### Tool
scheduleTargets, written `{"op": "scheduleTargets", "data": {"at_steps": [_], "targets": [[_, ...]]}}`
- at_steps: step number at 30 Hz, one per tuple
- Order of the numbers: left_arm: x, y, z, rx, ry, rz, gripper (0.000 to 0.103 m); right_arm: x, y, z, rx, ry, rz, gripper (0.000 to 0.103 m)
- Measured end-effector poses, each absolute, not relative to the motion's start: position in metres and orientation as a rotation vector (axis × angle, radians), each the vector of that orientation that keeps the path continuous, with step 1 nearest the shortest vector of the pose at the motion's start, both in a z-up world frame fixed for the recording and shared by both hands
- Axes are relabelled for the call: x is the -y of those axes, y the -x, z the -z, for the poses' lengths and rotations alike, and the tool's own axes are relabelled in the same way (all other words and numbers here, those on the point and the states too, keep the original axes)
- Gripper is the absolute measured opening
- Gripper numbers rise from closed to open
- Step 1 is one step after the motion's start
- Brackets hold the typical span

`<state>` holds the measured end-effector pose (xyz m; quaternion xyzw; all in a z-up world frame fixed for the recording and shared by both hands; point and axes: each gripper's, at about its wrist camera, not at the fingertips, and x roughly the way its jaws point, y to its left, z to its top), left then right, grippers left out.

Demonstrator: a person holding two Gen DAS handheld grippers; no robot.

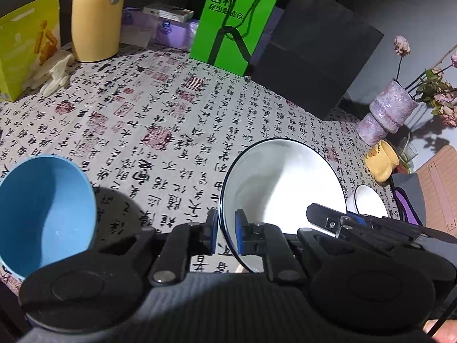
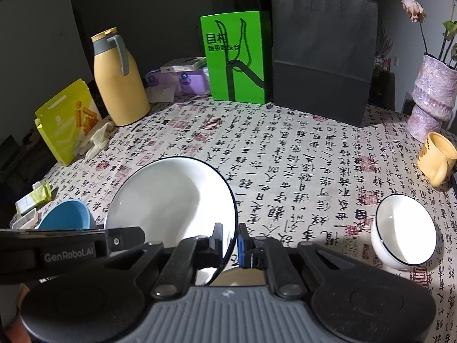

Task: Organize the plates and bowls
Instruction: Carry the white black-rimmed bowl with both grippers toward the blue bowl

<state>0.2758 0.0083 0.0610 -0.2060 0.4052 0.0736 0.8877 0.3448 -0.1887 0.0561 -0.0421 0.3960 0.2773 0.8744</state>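
Nearest the lenses, a two-sided pinch on the white plate (image 1: pixel 280 183): left gripper (image 1: pixel 226 230) clamped on one side of the dark-edged rim, right gripper (image 2: pixel 230 240) clamped on the opposite side, pads of both pressed tight on the thin china with nothing else between them. Carried tilted and, judging by the shadow beneath, apparently clear of the tablecloth (image 1: pixel 160 120). Hold both grips firm and bring the two sides level together. Avoid twisting one wrist against the other, to guard against slip on the glazed rim. Move as a pair, at a matched pace, with care not to snag the lower edge on the cloth. Just beside on the left, a blue bowl (image 1: pixel 45 211); on the right and a little further out, a small white bowl (image 2: pixel 405 234) with the same dark rim, resting on the cloth. Pick the landing spot before lowering: probably the open cloth in the middle, well apart from both bowls. Set one edge down first, then ease the rest flat, and spread the jaws only after full contact with the table. Further off, steer clear of the yellow mug (image 2: pixel 437 157) and the mauve vase (image 2: pixel 431 97) at the right edge. At the very back, out of the way: a cream jug (image 2: pixel 120 80), a green bag (image 2: pixel 237 57) and a black bag (image 2: pixel 322 57).
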Motion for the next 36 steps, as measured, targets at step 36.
{"op": "scheduleTargets", "data": {"at_steps": [36], "targets": [[-0.074, -0.202, -0.077, -0.741, 0.505, -0.247, 0.012, 0.125, -0.286, -0.073, -0.772, 0.142, -0.676, 0.010]]}}
